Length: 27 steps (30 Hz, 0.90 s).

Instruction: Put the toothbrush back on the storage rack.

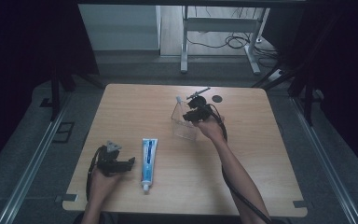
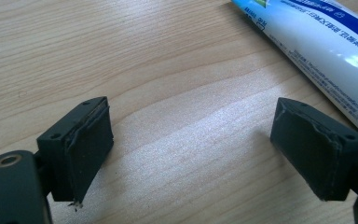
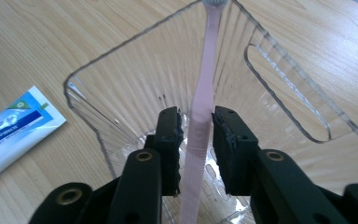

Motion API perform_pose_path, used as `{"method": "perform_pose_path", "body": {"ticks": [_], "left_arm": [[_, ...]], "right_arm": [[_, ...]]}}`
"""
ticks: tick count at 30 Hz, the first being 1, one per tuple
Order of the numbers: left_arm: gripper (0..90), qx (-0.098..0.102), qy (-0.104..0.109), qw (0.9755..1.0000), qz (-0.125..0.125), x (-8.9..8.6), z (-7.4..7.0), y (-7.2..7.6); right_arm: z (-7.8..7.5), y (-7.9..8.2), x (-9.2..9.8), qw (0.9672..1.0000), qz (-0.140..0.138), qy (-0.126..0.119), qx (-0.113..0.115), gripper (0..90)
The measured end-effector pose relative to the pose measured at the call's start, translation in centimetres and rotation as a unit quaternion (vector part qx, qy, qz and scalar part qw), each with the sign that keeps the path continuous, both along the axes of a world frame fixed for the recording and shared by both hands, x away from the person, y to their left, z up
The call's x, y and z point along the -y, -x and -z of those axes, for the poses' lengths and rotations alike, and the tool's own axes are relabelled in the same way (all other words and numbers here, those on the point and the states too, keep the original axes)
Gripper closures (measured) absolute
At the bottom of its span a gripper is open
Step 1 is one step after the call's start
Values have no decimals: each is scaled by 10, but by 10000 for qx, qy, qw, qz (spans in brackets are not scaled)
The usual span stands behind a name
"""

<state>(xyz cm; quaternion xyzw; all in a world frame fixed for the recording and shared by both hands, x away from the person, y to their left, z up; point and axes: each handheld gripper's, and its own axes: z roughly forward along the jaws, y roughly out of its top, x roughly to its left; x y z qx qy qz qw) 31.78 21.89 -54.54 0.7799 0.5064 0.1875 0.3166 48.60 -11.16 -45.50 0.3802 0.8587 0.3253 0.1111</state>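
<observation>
A clear plastic cup (image 1: pixel 182 125) stands on the wooden table (image 1: pixel 251 154) right of centre. A pink toothbrush (image 3: pixel 207 70) stands inside it, its head (image 1: pixel 179 99) leaning on the far rim. My right gripper (image 3: pixel 198 123) hangs over the clear cup (image 3: pixel 121 84), jaws either side of the brush handle with slim gaps, so it is open. The right gripper (image 1: pixel 193 114) is held from the near right. My left gripper (image 2: pixel 193 126) is wide open and empty just above the table, beside a white and blue toothpaste tube (image 2: pixel 317 42). In the high view the left gripper (image 1: pixel 128 162) is near the front left.
The toothpaste tube (image 1: pixel 148 161) lies lengthwise, cap toward the front edge, and its flat end (image 3: pixel 14 130) is left of the cup. A small dark round spot (image 1: pixel 217 98) sits near the far edge. Desk legs and cables (image 1: pixel 233 42) stand beyond the table.
</observation>
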Motion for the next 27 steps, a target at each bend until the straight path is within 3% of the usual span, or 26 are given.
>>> {"method": "perform_pose_path", "body": {"ticks": [19,27], "left_arm": [[128,-1,5,10000,2,0,0,0],[128,1,7,10000,1,0,0,0]], "right_arm": [[-25,21,0,9988,-359,-177,284,430],[-32,30,6,9984,-376,-226,367,321]]}}
